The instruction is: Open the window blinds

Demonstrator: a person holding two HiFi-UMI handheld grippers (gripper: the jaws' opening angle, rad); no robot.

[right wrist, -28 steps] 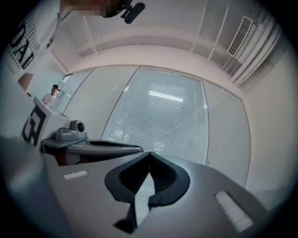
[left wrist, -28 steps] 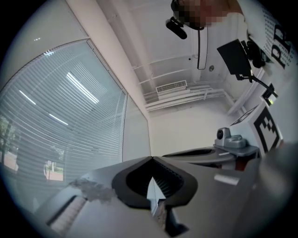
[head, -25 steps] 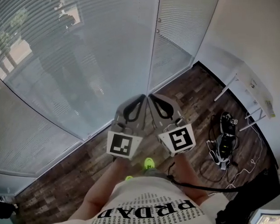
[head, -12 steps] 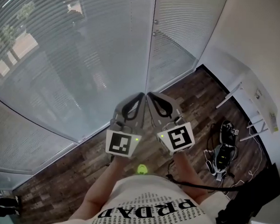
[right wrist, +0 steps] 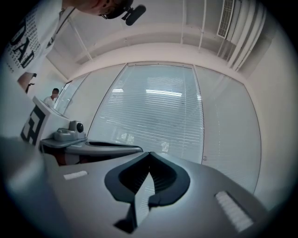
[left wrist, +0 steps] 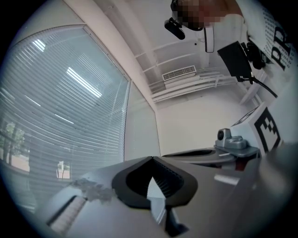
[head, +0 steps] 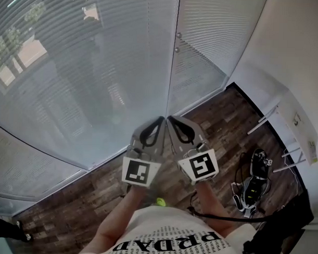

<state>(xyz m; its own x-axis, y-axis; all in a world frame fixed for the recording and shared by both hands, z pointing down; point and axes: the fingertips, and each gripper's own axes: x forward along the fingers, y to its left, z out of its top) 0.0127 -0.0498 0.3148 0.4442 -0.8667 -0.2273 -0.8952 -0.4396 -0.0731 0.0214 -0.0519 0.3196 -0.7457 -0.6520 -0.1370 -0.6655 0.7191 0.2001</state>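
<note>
White slatted blinds (head: 88, 69) hang lowered over the tall window panes, and a narrower blind (head: 214, 32) covers the pane to the right of the frame post (head: 172, 62). My left gripper (head: 162, 119) and right gripper (head: 168, 119) are held side by side at waist height, tips nearly touching, pointing at the post. Both are shut with nothing between the jaws. They are short of the blinds. In the left gripper view the blinds (left wrist: 65, 116) fill the left; in the right gripper view the blinds (right wrist: 153, 111) lie straight ahead.
Dark wood floor (head: 221, 121) runs along the window base. A white table or rack (head: 294, 134) stands at the right wall, with a heap of black gear and cables (head: 253, 184) on the floor beside it. A person (right wrist: 51, 98) stands far left in the right gripper view.
I have stepped closer to the window with both grippers carried forward together. The blinds loom larger and the floor gear has slid lower right. Both grippers stayed shut.
</note>
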